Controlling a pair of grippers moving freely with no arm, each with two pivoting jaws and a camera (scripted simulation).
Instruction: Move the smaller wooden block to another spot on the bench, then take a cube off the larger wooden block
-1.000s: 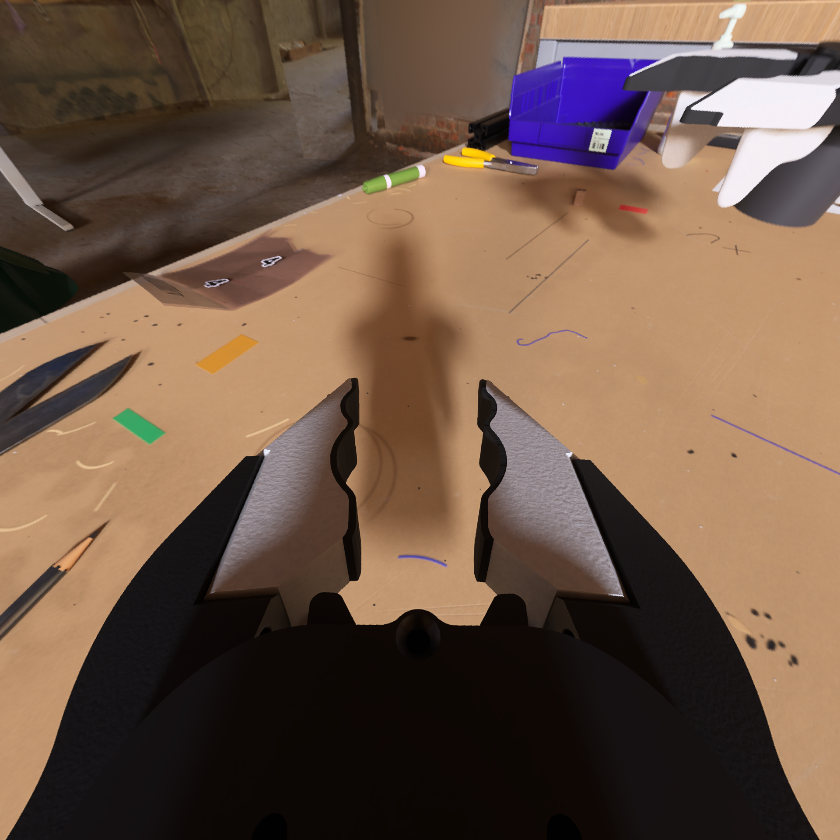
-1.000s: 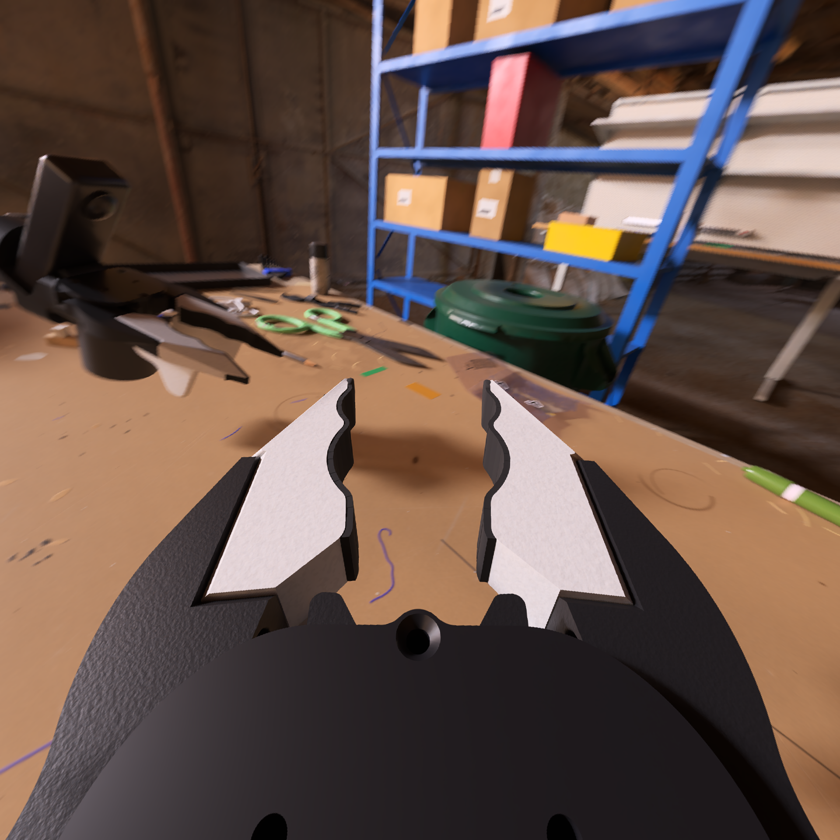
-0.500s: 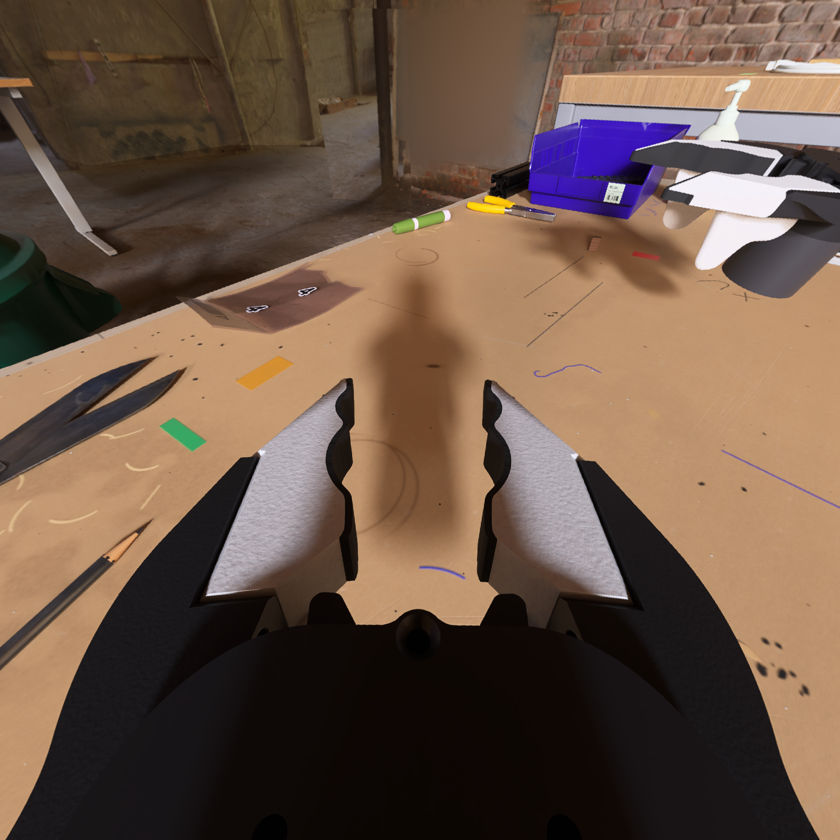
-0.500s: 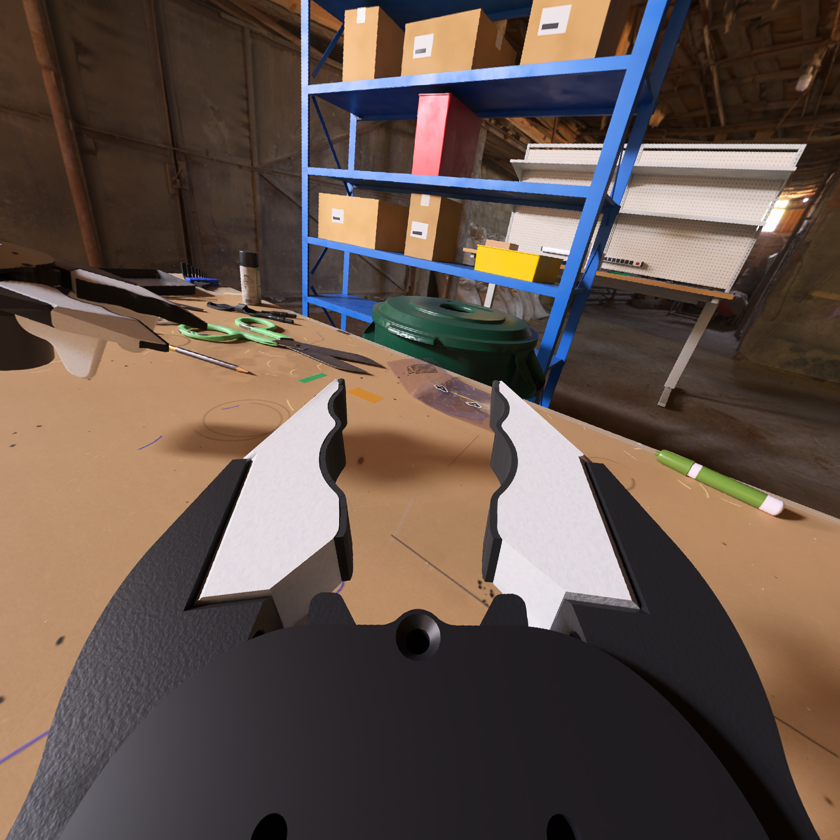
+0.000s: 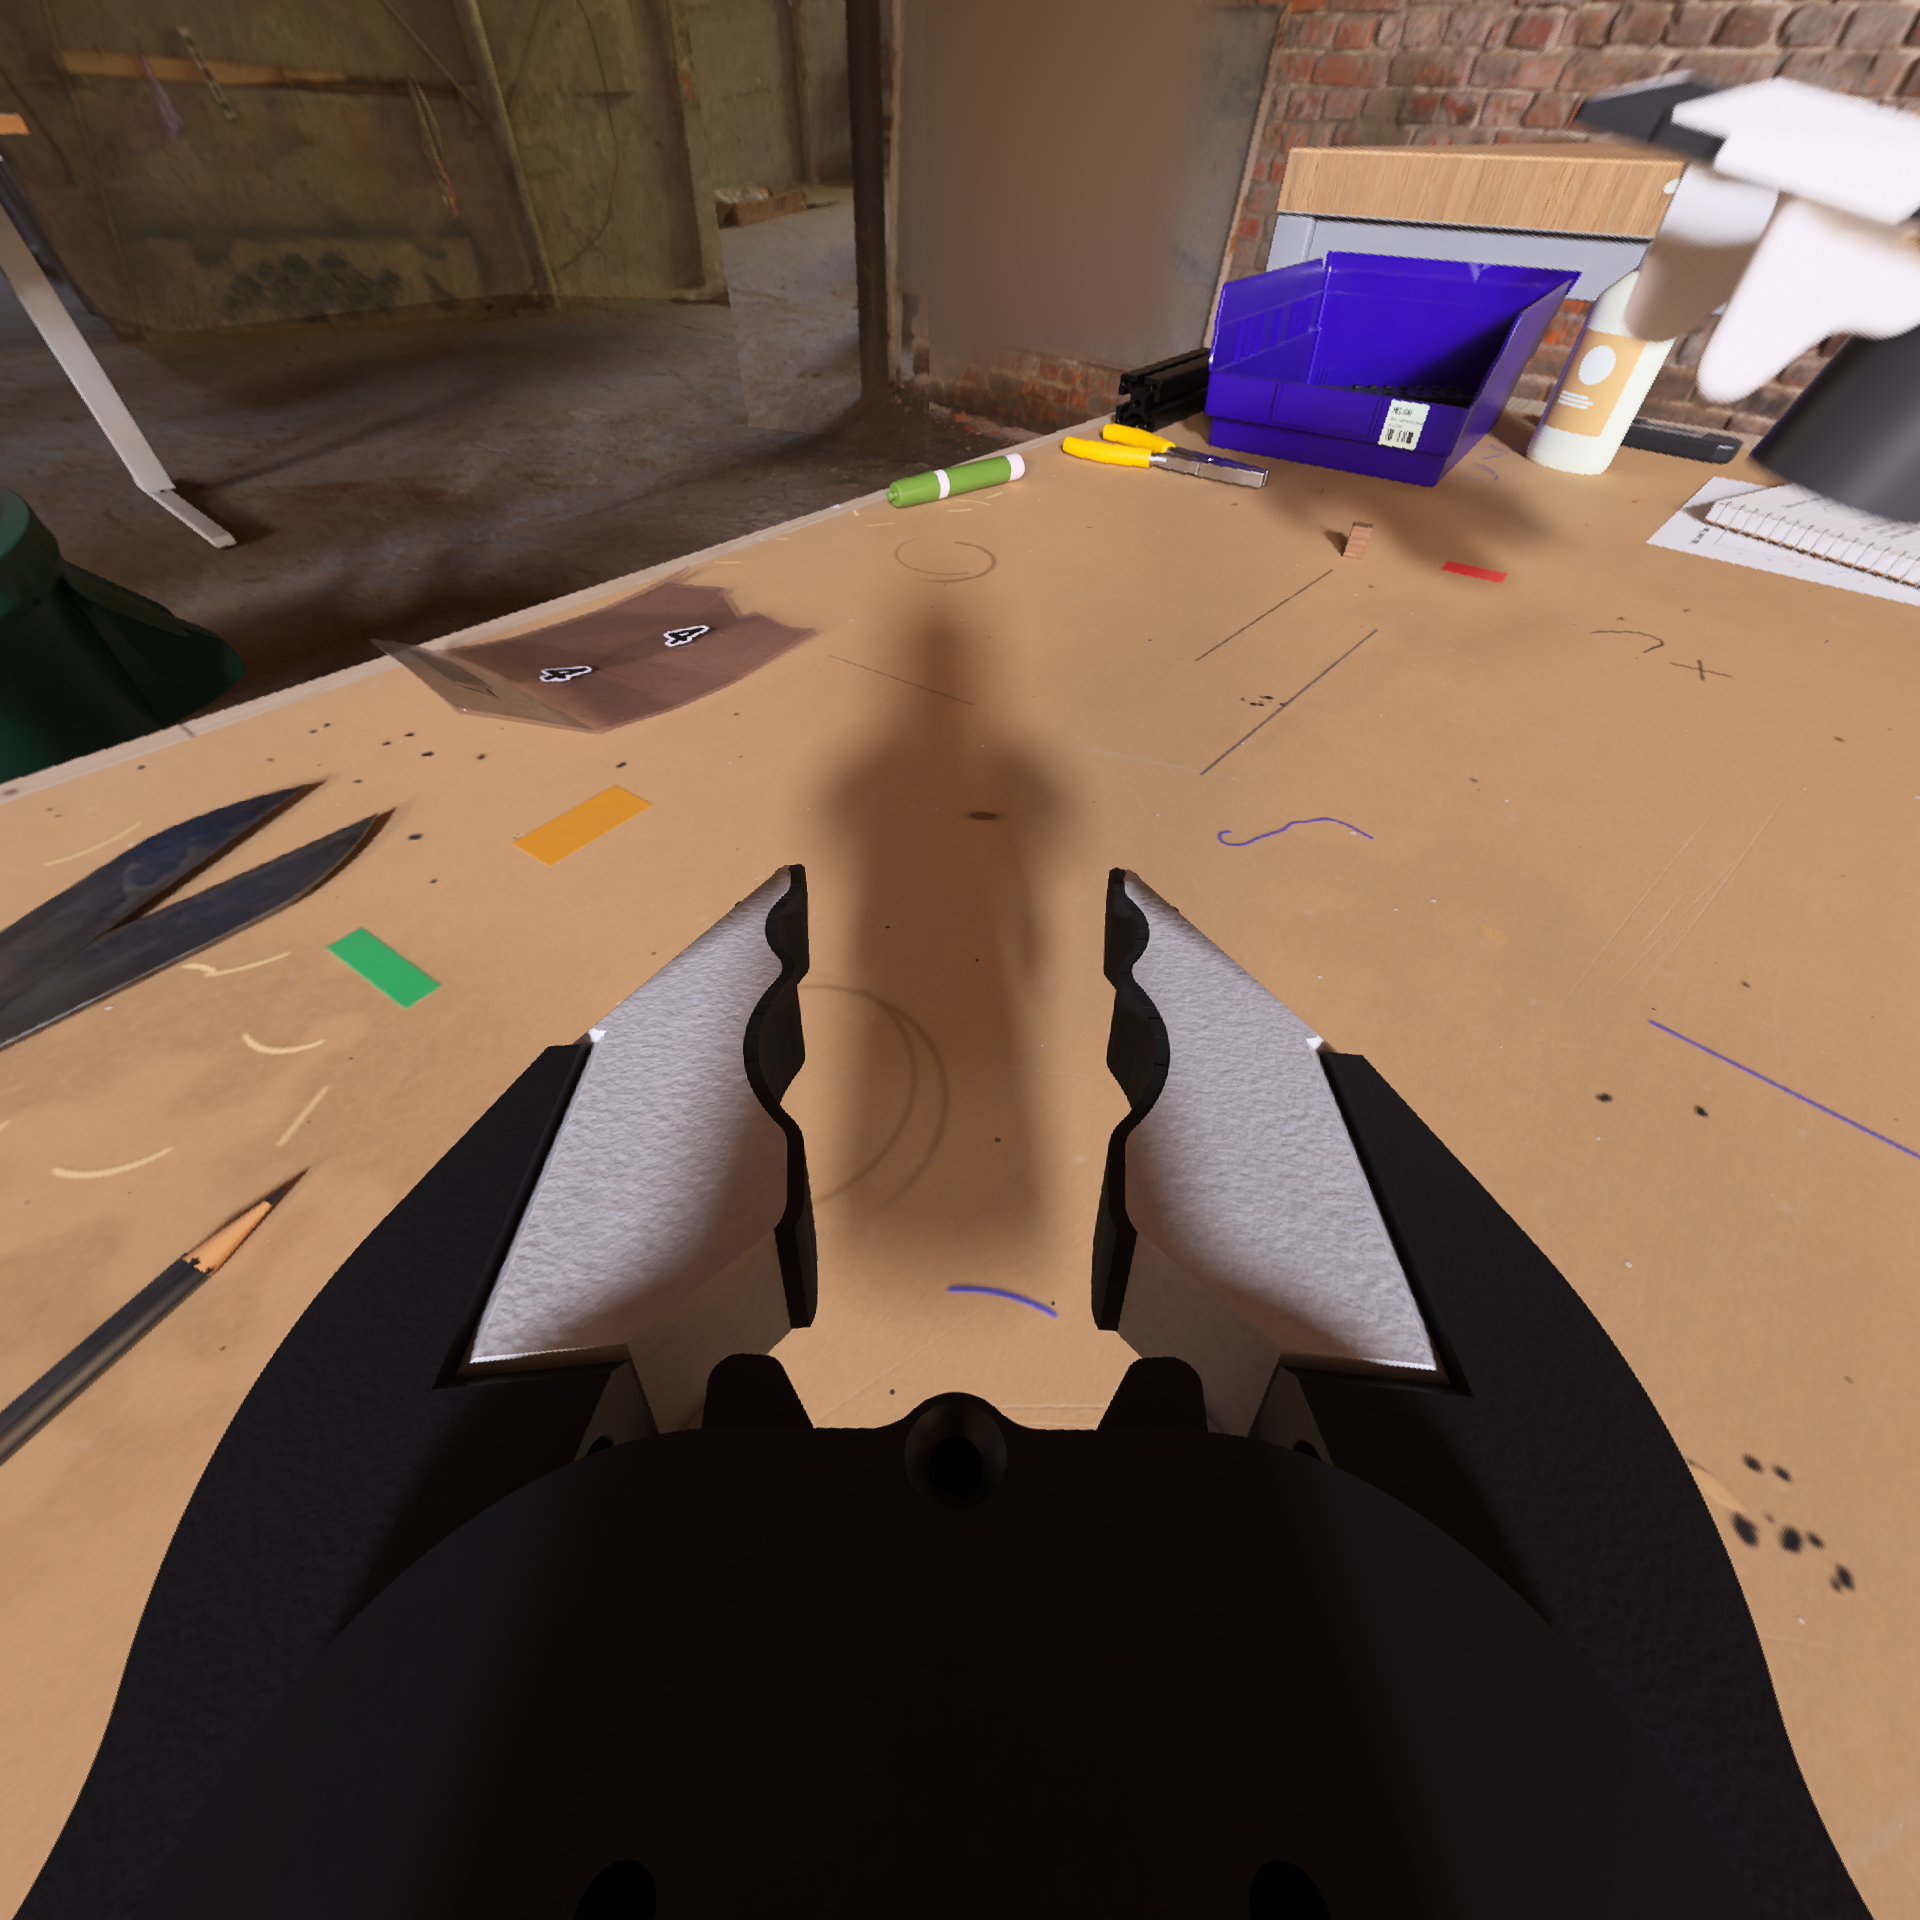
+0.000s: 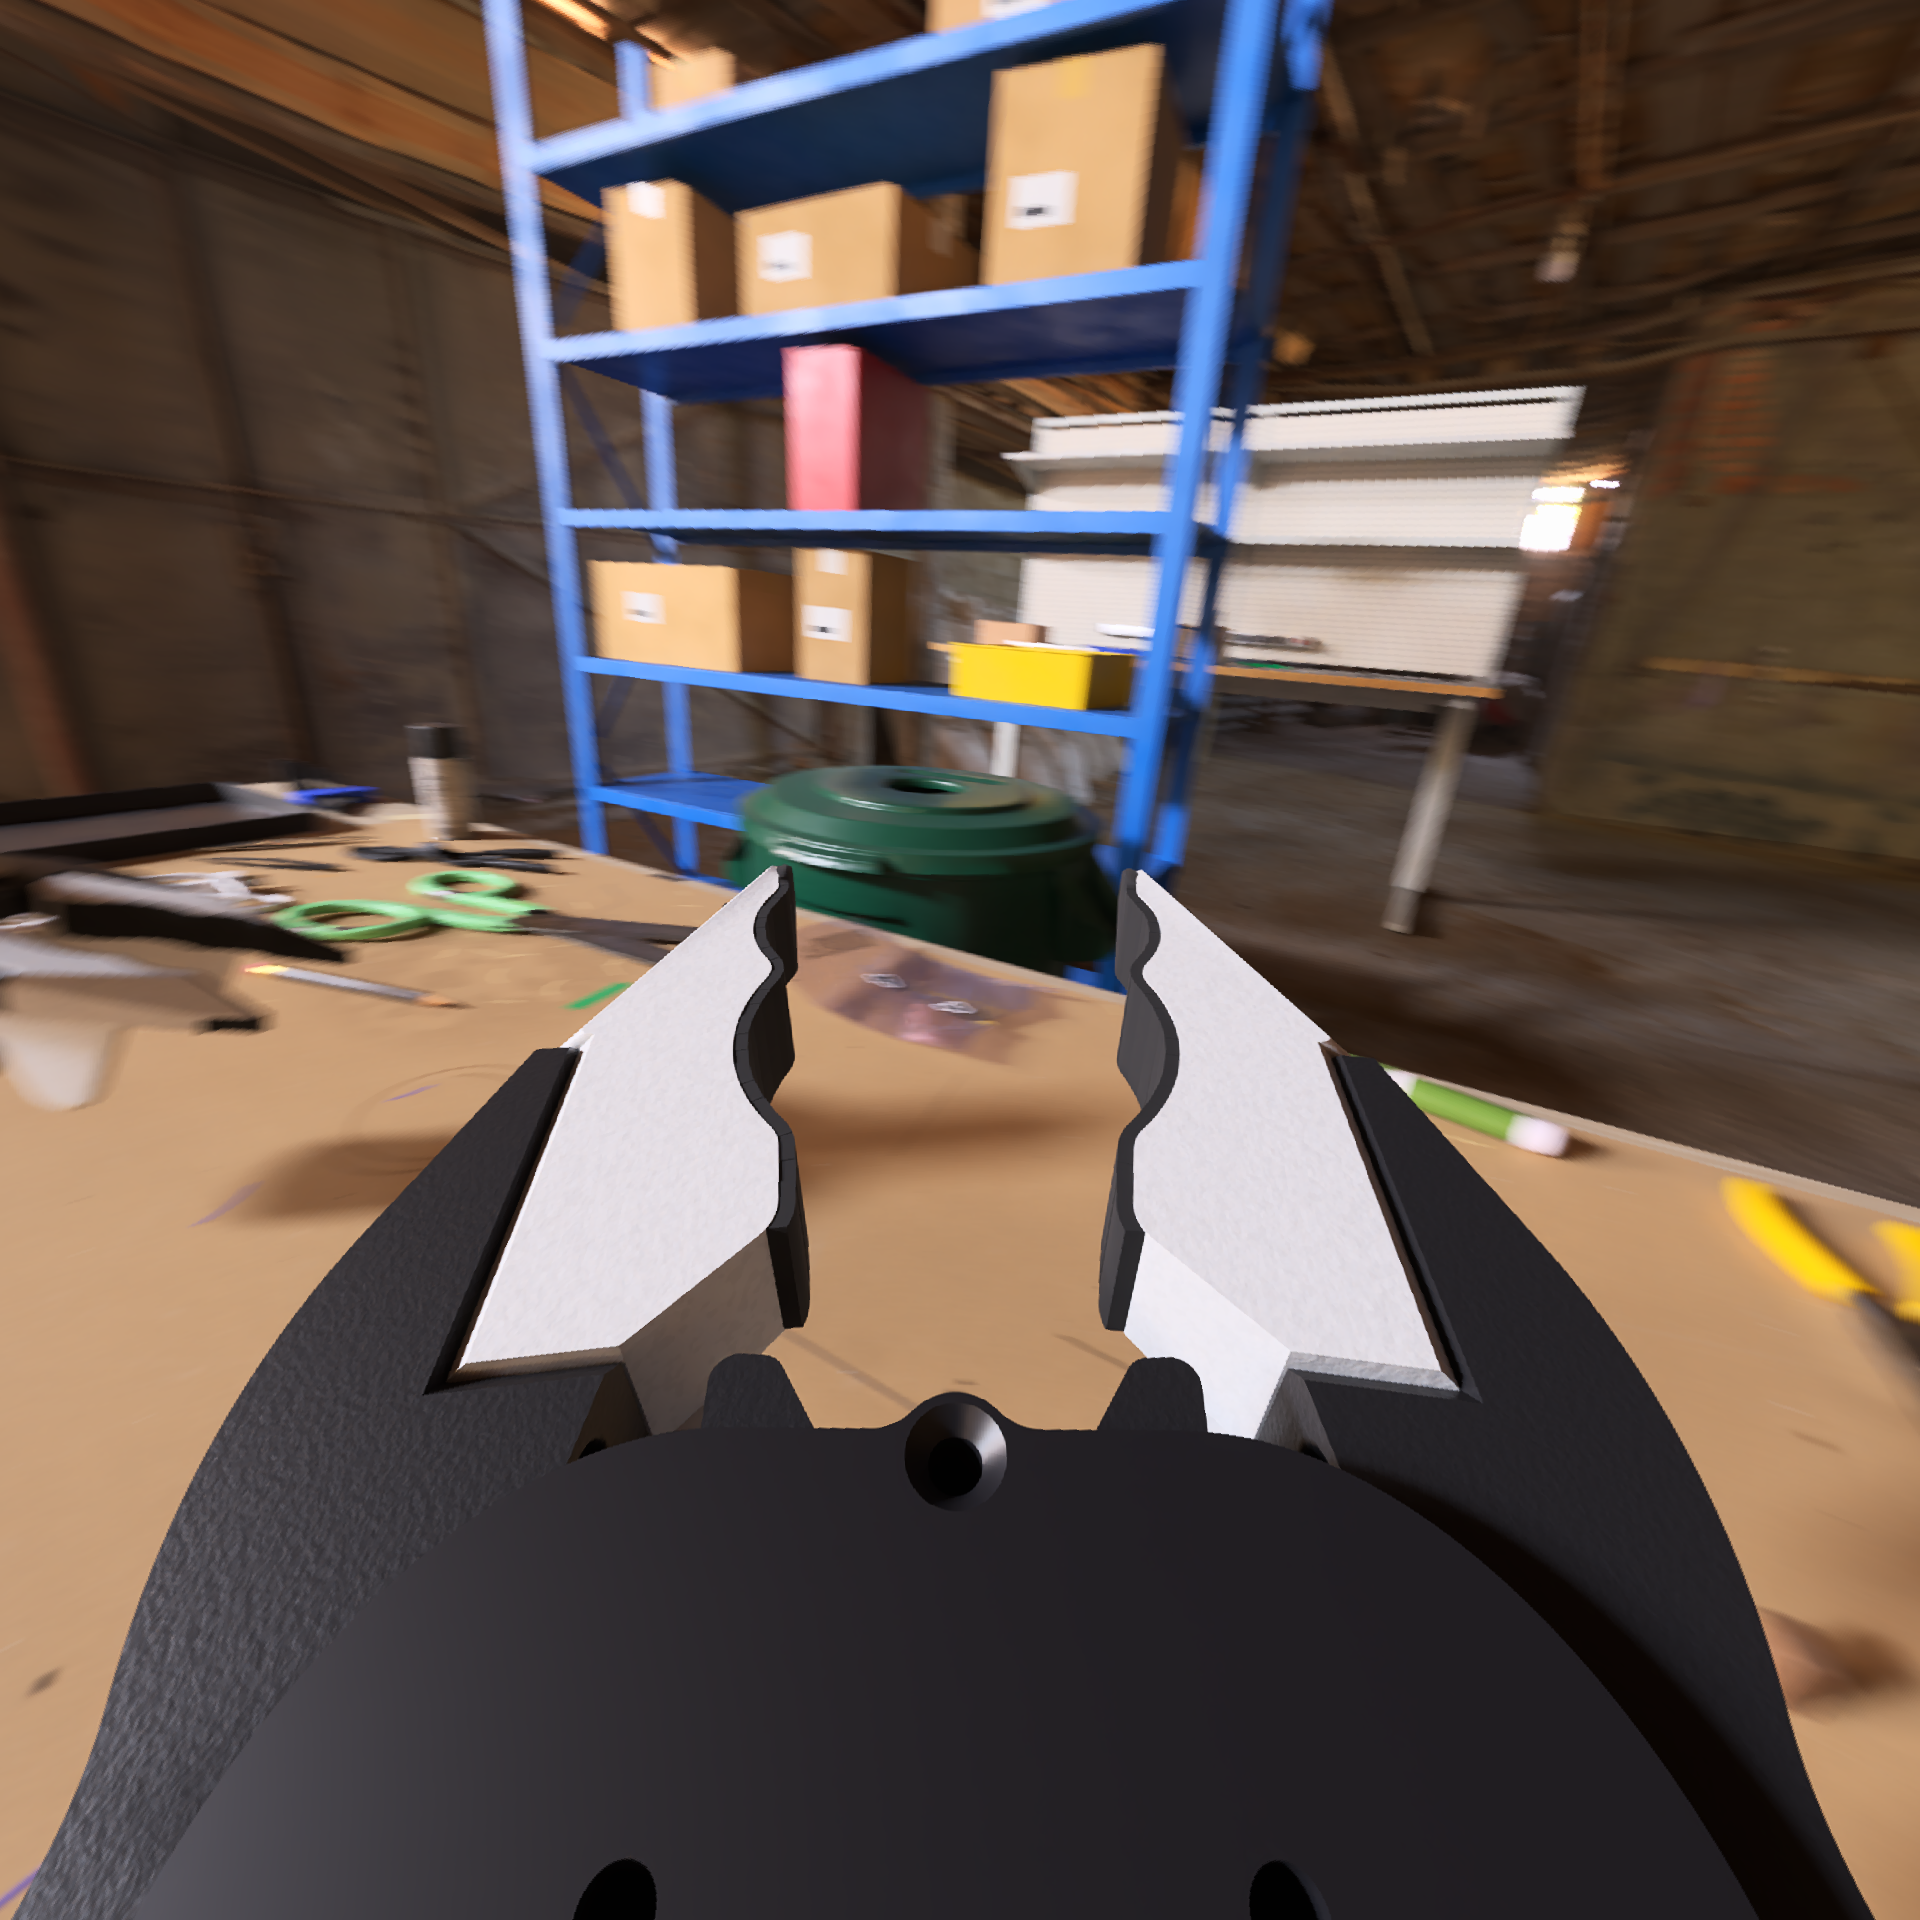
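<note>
Brown workbench board (image 5: 1455,935) fills both wrist views, scribbled with pen marks and set in a brick-walled workshop with a blue shelving rack (image 6: 883,520) beyond its edge. Taking the purple parts bin (image 5: 1371,364) as landmark: a yellow-handled tool (image 5: 1153,457) and a green marker (image 5: 956,480) lie just to its left, a pump bottle (image 5: 1595,384) stands just to its right, and a very small tan piece (image 5: 1356,540), possibly a wooden block though too small to tell, sits on the board in front of it, near a red tape strip (image 5: 1473,570). No larger block and no cube shows in either view. The left gripper (image 5: 954,883) hangs well away from the bin over bare board, fingers spread with nothing between them; the right gripper (image 6: 954,883) is likewise parted and empty, its view smeared by motion. Judging from this, neither step looks begun: nothing is held, and both the move of the smaller block and the cube removal appear to remain.
</note>
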